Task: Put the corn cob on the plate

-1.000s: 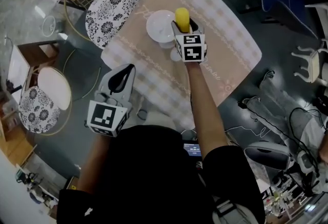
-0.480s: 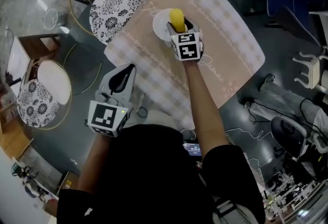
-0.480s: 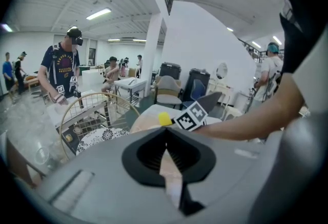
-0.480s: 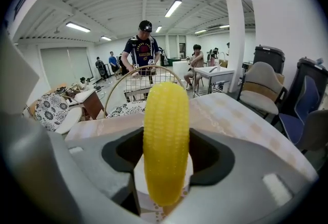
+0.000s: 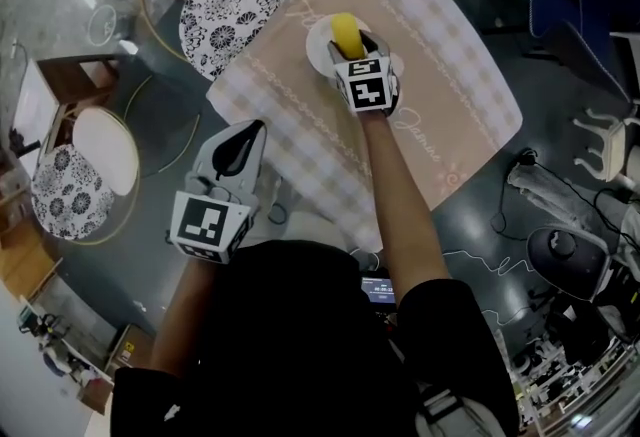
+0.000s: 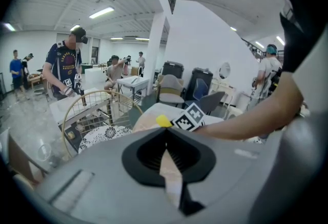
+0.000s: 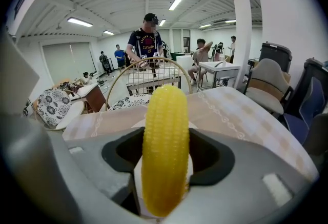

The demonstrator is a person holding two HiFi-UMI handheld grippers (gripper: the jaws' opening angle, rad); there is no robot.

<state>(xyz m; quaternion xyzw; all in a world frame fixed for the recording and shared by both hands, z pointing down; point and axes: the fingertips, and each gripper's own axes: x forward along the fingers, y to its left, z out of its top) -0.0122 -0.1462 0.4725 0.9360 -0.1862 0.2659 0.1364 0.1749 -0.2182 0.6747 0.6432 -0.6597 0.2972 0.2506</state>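
Note:
A yellow corn cob (image 5: 346,31) stands up between the jaws of my right gripper (image 5: 349,47), which is shut on it. The cob hangs over the right part of a small white plate (image 5: 320,43) on the checked tablecloth. In the right gripper view the corn cob (image 7: 164,146) fills the middle and hides most of the plate (image 7: 137,124) behind it. My left gripper (image 5: 241,137) is shut on nothing and sits off the table's near-left edge. From the left gripper view its own gripper (image 6: 165,131) points toward the corn cob (image 6: 163,121) far off.
The beige checked cloth (image 5: 450,75) covers the table. A wire-backed chair with a floral cushion (image 5: 232,5) stands beyond the table's left corner, another round chair (image 5: 62,195) at far left. Cables and gear lie on the floor at right. People stand in the background.
My right gripper has carried the corn cob leftward, from beside the plate's right rim to over the plate. The left gripper has barely moved.

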